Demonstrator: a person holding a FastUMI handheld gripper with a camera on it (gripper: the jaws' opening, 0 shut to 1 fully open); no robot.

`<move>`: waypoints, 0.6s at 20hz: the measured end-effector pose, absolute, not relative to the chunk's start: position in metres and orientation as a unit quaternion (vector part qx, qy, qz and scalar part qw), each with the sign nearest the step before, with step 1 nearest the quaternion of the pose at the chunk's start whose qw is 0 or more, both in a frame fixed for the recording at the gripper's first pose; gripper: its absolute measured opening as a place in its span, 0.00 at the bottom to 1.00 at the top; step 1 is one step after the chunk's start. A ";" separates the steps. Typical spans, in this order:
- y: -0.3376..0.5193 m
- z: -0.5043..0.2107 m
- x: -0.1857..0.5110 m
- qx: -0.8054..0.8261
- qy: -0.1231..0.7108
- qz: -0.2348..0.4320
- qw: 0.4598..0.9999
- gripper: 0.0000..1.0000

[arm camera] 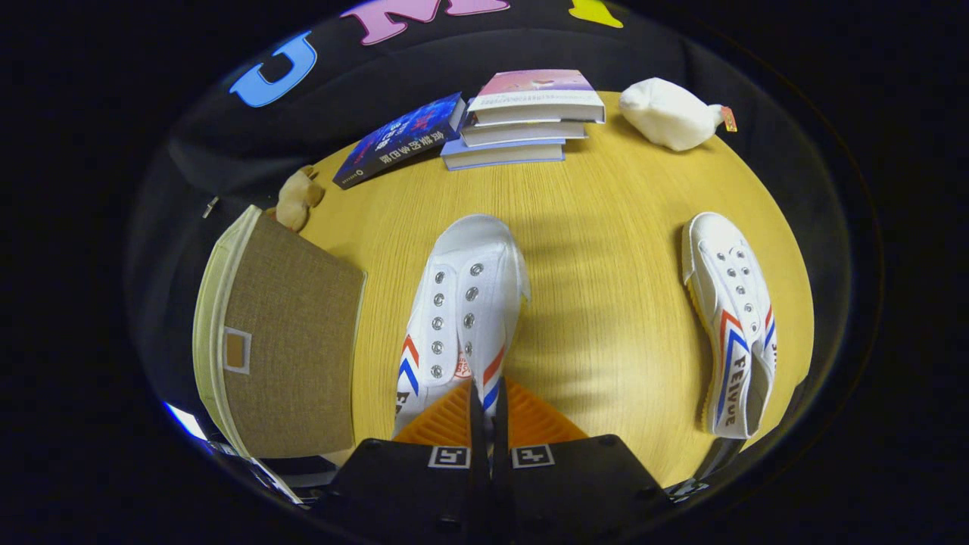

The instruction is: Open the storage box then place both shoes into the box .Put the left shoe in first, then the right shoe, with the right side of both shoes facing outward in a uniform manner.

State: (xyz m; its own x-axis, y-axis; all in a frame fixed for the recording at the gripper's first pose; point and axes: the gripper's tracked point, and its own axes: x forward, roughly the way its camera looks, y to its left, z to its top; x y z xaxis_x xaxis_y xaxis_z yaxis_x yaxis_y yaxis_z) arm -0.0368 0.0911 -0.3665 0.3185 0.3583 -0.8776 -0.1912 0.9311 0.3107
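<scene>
The gripper has its ribbed fingers closed together on the heel edge of a white canvas shoe, toe pointing away. The shoe has metal eyelets and red-blue chevrons (no laces fitted). To its left is the storage box, woven fabric, lid shut. The second shoe lies at right on the wood-grain table. Stacked books lie far.

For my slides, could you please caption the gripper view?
Hand-held gripper shut on a white sneaker's side wall; storage box alongside.
</scene>
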 end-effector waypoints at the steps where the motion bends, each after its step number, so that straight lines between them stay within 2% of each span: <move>1: 0.091 -0.356 -0.036 0.071 0.551 0.169 0.814 0.05; 12: 0.134 -0.230 -0.049 0.137 0.483 0.180 0.846 0.05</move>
